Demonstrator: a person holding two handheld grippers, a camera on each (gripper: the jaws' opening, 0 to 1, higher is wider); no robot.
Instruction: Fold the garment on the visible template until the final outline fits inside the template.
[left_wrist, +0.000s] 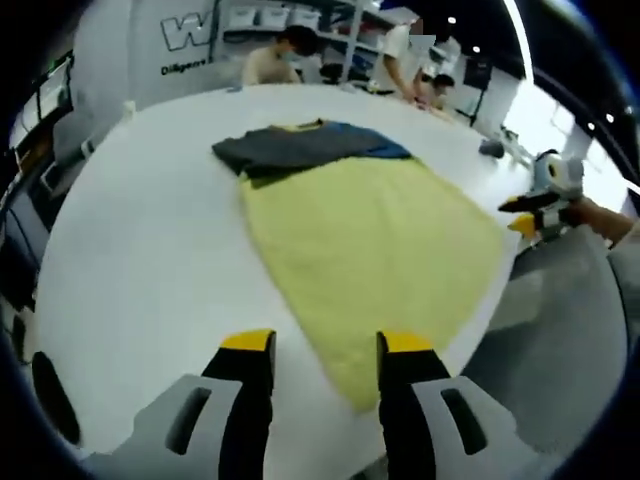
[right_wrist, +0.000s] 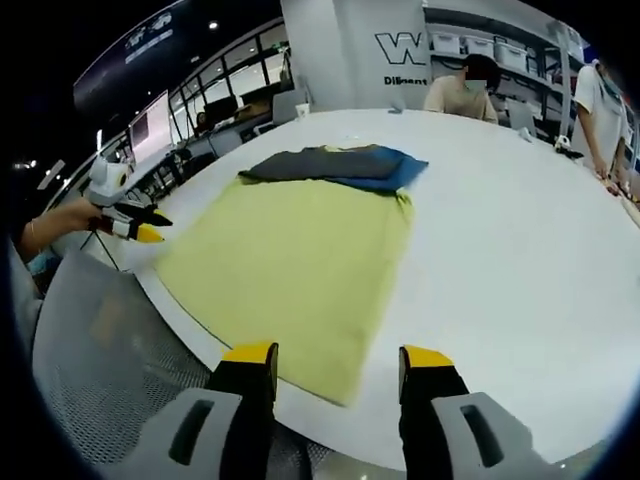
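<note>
Nearest, my left gripper (left_wrist: 325, 352): black jaws with yellow tips, standing apart, holding nothing. One jaw tip overlaps the near corner of the cloth in the left gripper view; whether it touches, I cannot tell.

My right gripper (right_wrist: 338, 357): same build, jaws apart, empty, poised at the near edge of the same cloth.

Item: yellow-green rectangular cloth template (left_wrist: 370, 250), spread flat on the round white table (left_wrist: 150, 240), running ahead of both sets of jaws.

Item: dark grey garment with blue and yellow panels (left_wrist: 300, 145), already folded to a compact stack. It lies beyond the template's far edge, overlapping that edge but mostly off it. I judge the work unfinished: the outline is not yet inside the template.

Handling, my judgement: light, limp knit fabric, likely to drag and unfold if pulled by one layer. I would pinch through all layers at the two near corners.

Furthest: people seated and standing past the table's far side.
</note>
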